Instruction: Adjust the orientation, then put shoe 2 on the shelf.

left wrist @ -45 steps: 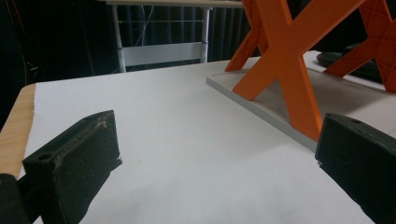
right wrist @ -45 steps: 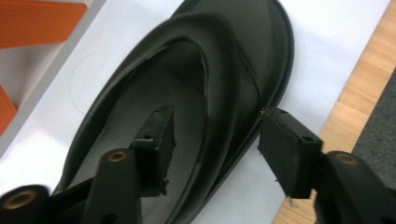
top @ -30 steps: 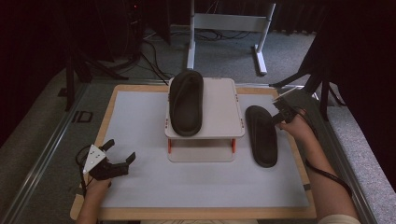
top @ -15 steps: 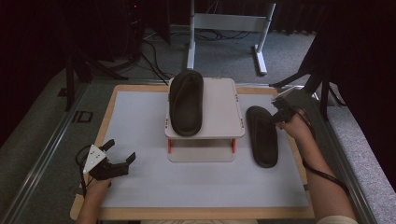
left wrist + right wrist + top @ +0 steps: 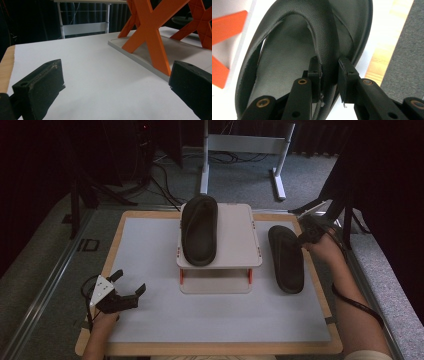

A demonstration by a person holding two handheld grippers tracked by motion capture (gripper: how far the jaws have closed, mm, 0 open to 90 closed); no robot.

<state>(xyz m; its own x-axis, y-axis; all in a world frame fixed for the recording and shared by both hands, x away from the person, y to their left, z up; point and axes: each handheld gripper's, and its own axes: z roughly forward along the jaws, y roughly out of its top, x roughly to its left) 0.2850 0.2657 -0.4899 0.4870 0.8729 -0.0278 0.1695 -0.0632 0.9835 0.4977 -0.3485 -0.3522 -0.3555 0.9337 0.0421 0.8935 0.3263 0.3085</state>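
One black flip-flop sandal (image 5: 199, 230) lies on top of the white raised stand (image 5: 237, 245). Its twin (image 5: 286, 260) lies on the white mat just right of the stand. My right gripper (image 5: 306, 236) is at that sandal's far end. In the right gripper view the right gripper (image 5: 329, 72) is shut on the sandal's strap (image 5: 324, 37), one pad on each side of it, with the footbed (image 5: 284, 55) beneath. My left gripper (image 5: 129, 287) rests open near the mat's front left corner, and in its own view the left gripper (image 5: 115, 85) holds nothing.
The stand has orange X-shaped legs (image 5: 150, 32) on a grey base plate (image 5: 140, 56). A wooden board (image 5: 115, 240) frames the mat. A white metal frame (image 5: 240, 150) and cables stand on the floor behind the table.
My right hand has risen slightly with the sandal's strap between its jaws. The left gripper has stayed where it was.
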